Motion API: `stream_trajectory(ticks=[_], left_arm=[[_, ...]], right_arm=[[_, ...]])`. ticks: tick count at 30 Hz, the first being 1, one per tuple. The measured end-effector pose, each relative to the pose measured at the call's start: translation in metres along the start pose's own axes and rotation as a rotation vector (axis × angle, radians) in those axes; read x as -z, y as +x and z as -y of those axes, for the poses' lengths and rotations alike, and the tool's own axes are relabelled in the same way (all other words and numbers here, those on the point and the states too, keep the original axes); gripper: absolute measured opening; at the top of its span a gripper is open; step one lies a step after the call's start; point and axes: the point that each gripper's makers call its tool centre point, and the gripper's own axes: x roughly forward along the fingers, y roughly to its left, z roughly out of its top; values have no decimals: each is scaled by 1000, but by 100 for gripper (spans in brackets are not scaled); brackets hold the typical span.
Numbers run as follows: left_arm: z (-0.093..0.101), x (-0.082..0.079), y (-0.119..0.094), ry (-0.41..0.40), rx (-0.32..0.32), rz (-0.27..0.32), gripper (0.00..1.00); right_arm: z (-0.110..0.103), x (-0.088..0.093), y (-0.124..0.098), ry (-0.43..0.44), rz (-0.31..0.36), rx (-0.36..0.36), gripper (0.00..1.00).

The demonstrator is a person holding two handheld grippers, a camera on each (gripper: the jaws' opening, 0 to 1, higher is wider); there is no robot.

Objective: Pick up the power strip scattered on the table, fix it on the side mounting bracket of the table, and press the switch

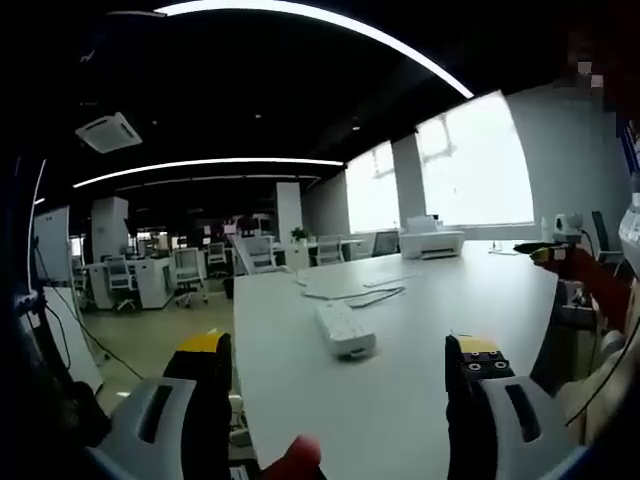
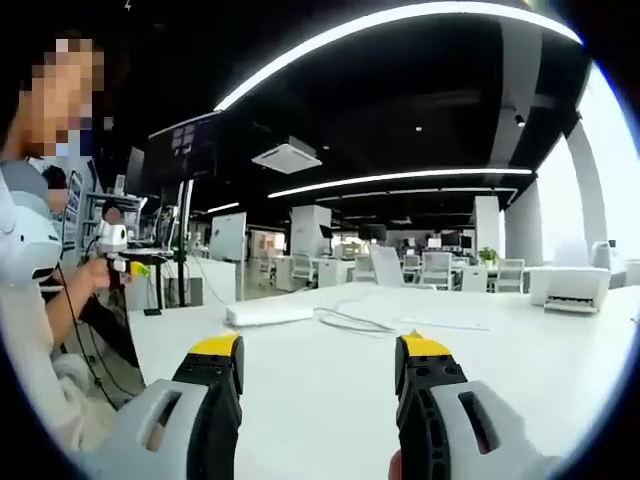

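Seen along the left gripper, its two yellow-tipped jaws stand wide apart with nothing between them, held low over the near end of a long white table. The power strip lies flat on that table just beyond the jaws, a little left of the table's middle, one end toward the gripper. Past the strip a thin white cable curls across the tabletop, and at the table's far end sits a white printer under the bright windows. At the table's right edge a person's hand holds another device.

Seen along the right gripper, the jaws are likewise spread wide and empty above the table. At the table's left edge a person stands holding a small device. The power strip rests on the table beyond the left jaw, its cable trailing rightward across the top. The printer sits at the table's far right.
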Motion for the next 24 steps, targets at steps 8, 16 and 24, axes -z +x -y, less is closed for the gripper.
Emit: stream_trajectory(ticks=[8, 16, 24], left_arm=[[3, 0, 1, -5, 10, 1, 91], [3, -1, 0, -13, 14, 8, 91], [5, -2, 0, -20, 28, 17, 91]], right_arm=[[-10, 4, 13, 35, -30, -28, 59], [-27, 9, 32, 47, -60, -57, 61], [-50, 13, 61, 73, -86, -59, 63]])
